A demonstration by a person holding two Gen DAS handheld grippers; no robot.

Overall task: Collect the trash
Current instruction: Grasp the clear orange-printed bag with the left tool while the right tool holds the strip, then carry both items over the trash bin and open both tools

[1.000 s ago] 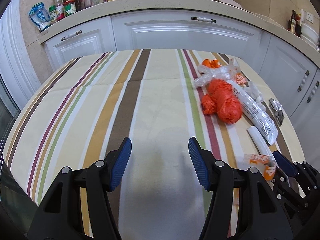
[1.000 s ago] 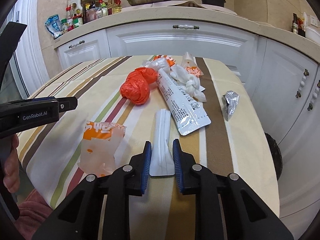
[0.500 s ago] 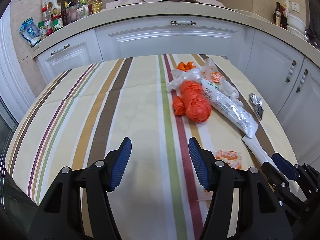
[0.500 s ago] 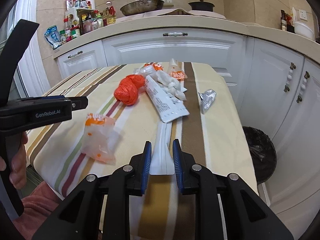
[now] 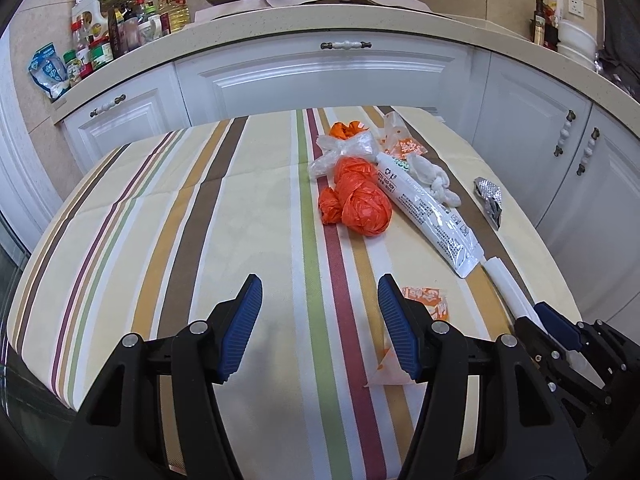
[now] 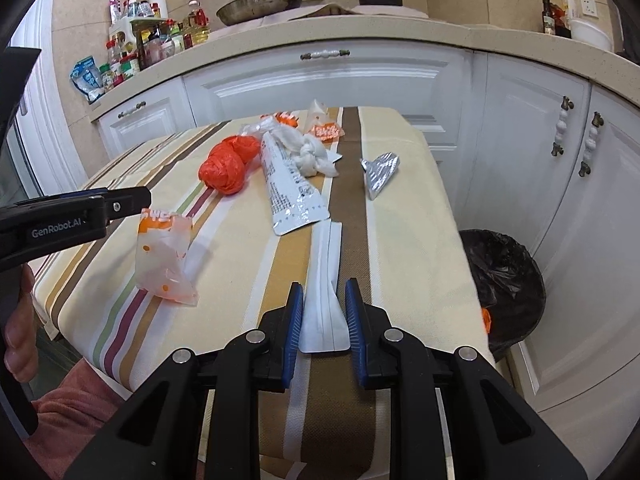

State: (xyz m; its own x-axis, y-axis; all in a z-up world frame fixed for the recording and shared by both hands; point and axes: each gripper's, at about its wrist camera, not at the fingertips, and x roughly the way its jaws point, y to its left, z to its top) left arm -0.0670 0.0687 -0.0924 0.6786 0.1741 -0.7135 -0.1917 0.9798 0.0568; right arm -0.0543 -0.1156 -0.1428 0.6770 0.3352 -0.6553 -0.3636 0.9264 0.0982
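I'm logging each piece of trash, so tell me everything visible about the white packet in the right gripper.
The white packet is a long, flat, plain pouch of smooth plastic-looking film with a seam along its length. The right gripper is shut on its flared near end. It points away over the striped tablecloth, its far end near the printed wrapper.

Near end of white wrapper (image 6: 322, 276) pinched out of sight between right gripper (image 6: 322, 322) pads. Orange-print bag (image 5: 425, 301) partly behind left gripper (image 5: 319, 330) finger in left view. Bin (image 6: 507, 280) half hidden by table (image 6: 416, 216) edge. Print on long pouch (image 6: 289, 184) too small to read. Bottle labels on counter (image 5: 400, 24) unreadable.
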